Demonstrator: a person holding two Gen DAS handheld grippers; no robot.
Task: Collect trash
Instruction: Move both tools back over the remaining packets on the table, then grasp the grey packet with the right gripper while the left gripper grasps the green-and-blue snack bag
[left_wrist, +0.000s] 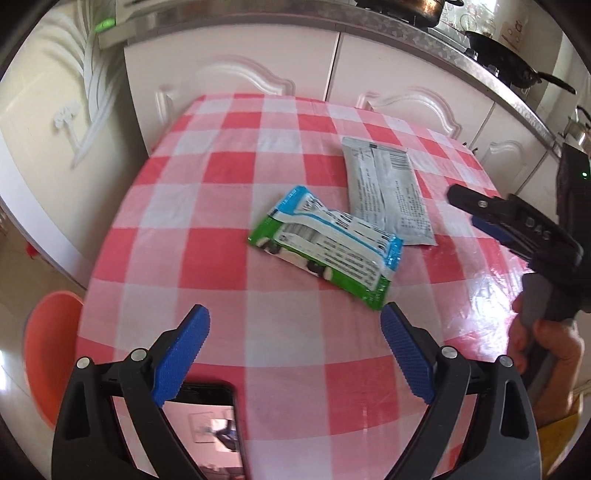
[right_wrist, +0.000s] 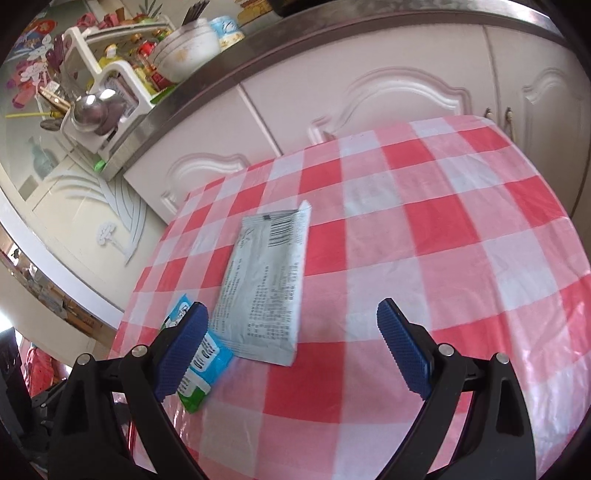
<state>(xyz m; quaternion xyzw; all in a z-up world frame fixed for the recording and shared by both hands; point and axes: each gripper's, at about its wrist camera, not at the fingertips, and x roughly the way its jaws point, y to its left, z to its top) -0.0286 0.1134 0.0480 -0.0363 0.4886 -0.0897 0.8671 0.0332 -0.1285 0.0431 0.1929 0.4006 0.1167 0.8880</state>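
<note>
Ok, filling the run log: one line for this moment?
left gripper open | right gripper open | green-blue plastic snack wrapper, grey foil sachet on checked tablecloth, ungrasped

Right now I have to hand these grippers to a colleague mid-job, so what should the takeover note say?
Left gripper: open, empty, above the checked table, just short of the green and blue wrapper.
Right gripper: open, empty, facing the grey sachet.
Trash: the wrapper's end overlaps the sachet's near corner; both lie flat mid-table.
Also there: a phone at the near table edge, an orange tub beside the table on the left.
Done: nothing collected yet.
Left: pick up both pieces; probably drop them in the tub.
</note>
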